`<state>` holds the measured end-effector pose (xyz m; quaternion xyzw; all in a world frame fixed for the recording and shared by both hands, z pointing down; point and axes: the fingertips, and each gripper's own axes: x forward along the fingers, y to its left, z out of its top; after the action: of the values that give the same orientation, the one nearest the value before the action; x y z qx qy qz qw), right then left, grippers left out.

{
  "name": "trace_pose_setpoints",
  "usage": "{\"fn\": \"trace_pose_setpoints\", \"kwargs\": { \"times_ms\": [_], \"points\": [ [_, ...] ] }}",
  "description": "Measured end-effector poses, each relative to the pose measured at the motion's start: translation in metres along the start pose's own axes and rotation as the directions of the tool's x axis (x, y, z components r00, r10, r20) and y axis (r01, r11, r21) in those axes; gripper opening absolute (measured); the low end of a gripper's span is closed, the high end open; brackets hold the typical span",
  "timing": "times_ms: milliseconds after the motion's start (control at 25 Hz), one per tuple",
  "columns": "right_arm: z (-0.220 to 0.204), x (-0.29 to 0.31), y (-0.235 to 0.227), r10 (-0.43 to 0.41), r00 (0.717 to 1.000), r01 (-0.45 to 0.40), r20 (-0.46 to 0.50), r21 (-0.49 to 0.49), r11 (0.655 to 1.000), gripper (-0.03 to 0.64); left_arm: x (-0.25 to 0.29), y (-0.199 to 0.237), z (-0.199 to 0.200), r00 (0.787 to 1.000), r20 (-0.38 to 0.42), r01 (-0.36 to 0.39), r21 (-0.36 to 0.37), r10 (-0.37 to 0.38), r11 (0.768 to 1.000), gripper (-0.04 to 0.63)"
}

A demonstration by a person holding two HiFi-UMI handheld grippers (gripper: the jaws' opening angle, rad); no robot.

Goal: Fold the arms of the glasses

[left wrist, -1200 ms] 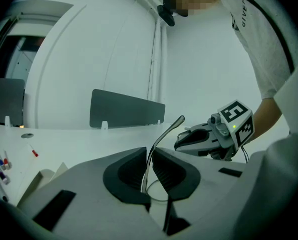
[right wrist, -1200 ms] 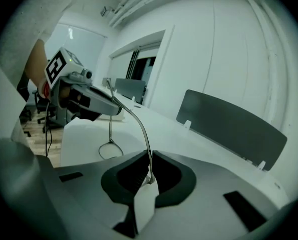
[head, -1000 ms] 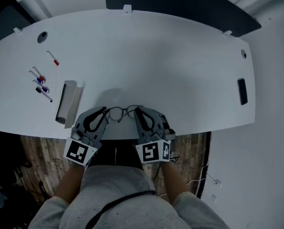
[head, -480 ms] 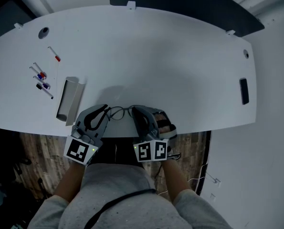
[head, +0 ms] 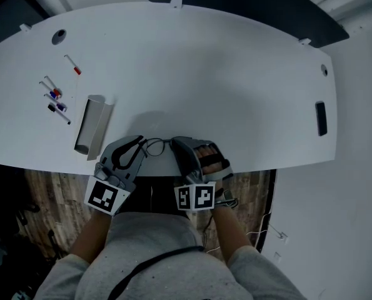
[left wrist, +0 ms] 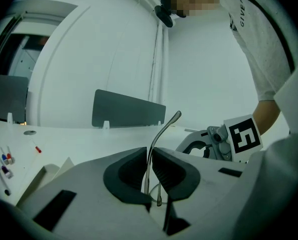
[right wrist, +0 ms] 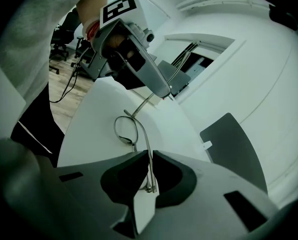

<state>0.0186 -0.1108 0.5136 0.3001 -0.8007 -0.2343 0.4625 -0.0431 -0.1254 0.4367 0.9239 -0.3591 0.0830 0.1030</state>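
In the head view, we are seeing the right tongs (head: pixel 177 145) rolled over compared with a second ago. Their marker cube (head: pixel 195 197) is now facing us more squarely, and the hand (head: pixel 208 158) gripping them is showing on top. They are sitting a little lower, while the left tongs (head: pixel 140 145) are staying where they were. The glasses (head: pixel 155 146) are lying between the two sets of tips at the near edge of the table (head: pixel 223 74). Both lenses were showing before, but now only the lens beside the left tongs is showing. Both forearms are reaching forward side by side. In the left gripper view, the left tongs are pressing together on one thin arm of the glasses. That arm is rising from the pads and curving up and away, with the right tongs just beyond to the right. In the right gripper view, the right tongs are clamping a thin wire part of the glasses. One lens is lying on the table just ahead of their tips, and an arm is running from it to the left tongs, which are hanging tilted beyond.
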Motion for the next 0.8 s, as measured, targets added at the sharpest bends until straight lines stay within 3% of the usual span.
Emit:
{"fn": "trace_pose_setpoints", "kwargs": {
  "times_ms": [320,520,680,800],
  "points": [
    [0.0,0.002,0.004,-0.012,1.0,0.011,-0.014,-0.075,0.997,0.037,-0.003,0.0,-0.002,1.0,-0.001,-0.003,0.002,0.003,1.0,0.04],
    [0.004,-0.001,-0.001,0.0,1.0,-0.003,0.025,0.139,0.99,0.037,-0.004,-0.001,-0.004,1.0,-0.007,0.001,0.009,-0.001,1.0,0.038],
    [0.005,-0.015,-0.01,-0.009,0.997,-0.016,0.076,0.318,0.948,0.037,-0.005,-0.004,-0.005,1.0,-0.014,0.005,0.014,-0.005,1.0,0.038],
    [-0.002,-0.025,-0.008,0.008,0.998,-0.034,0.07,0.381,0.924,0.037,-0.006,-0.005,-0.005,1.0,-0.015,0.009,0.016,-0.009,1.0,0.038]
  ]
}}
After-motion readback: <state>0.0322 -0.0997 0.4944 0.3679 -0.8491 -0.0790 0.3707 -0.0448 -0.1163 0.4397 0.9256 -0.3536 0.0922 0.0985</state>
